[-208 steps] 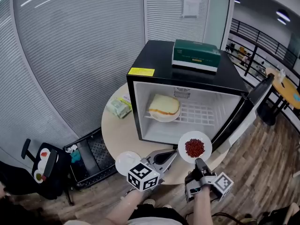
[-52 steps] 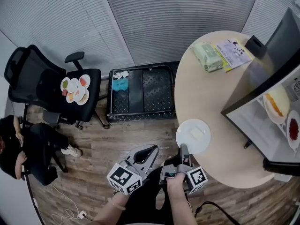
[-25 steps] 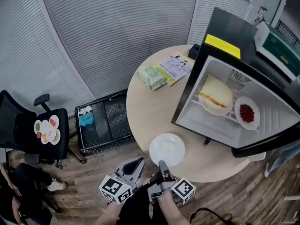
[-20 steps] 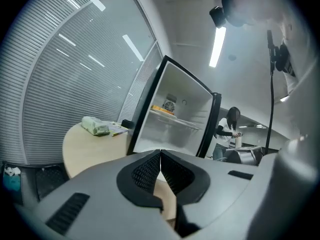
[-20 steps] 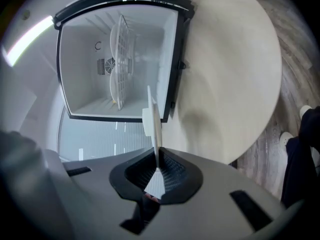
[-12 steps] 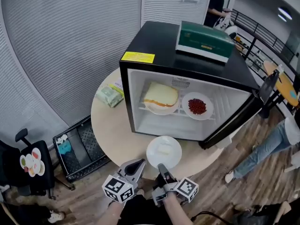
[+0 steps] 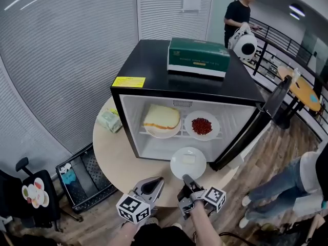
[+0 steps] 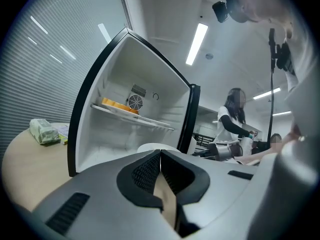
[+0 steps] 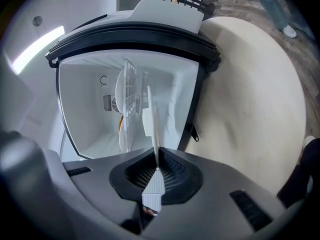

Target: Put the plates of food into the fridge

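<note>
Right gripper: stood at the near edge of the table, jaws clenched on the rim of the white plate; in the right gripper view the plate showed edge-on, running straight out from between the pads

White plate: carried a pale slab of food, hung level over the round table, just in front of the open mouth of the fridge, not yet inside

Left gripper: just beside the right one, on its left, jaws pressed together with nothing between them, touching no plate

Fridge: small, black outside and white inside, stood on the table, door swung wide to the right

Wire shelf: held two plates side by side, the plate with a sandwich on the left, the plate of red food on the right

Green box: lay flat on top of the fridge

Packet: greenish, lay on the table left of the fridge

Chair: black, stood on the floor well to the left, with small dishes on its seat

Person: stood in the background beyond the fridge
</note>
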{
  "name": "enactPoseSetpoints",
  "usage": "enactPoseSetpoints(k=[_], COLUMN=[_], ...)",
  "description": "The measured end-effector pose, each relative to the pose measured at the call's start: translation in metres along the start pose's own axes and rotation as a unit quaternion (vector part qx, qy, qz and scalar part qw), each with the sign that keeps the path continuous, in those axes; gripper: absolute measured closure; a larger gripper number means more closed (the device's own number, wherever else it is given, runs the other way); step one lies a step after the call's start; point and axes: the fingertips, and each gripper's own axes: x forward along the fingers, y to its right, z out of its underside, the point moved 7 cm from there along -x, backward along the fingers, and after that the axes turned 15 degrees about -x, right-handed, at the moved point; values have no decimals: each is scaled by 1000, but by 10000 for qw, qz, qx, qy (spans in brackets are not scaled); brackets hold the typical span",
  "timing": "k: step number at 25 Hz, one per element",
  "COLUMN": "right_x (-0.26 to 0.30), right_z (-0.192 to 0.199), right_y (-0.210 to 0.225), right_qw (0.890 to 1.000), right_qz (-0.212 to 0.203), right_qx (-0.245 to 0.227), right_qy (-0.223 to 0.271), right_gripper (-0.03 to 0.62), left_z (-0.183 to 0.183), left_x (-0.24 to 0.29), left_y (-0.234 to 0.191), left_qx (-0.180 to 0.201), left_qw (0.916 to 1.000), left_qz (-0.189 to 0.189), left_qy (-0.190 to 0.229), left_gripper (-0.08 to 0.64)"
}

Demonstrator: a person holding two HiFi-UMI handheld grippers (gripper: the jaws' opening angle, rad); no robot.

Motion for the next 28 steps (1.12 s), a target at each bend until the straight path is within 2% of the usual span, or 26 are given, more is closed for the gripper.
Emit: enactPoseSetpoints(k=[4, 12, 17, 28], right_x=[33, 104, 143, 170], right_z=[-25, -46, -54, -59], right_y=[12, 23, 23, 27], right_qw=[9999, 9985, 9973, 9934], right_qz=[27, 316, 360, 897], right_qx=[47, 114, 391, 587], right_qy=[-101, -438, -506, -419], right_gripper=[574, 574, 574, 574], left_z=[-9, -15, -21, -31], left_x=[9, 8, 7, 22], left_y=[-9, -32, -47, -72], left_qx=[65, -66, -137, -174], left_qw=[10000, 9997, 9994, 9994], left_qz=[-19, -233, -309, -284], left_qy=[19, 19, 55, 25], left_gripper=[555, 555, 555, 555])
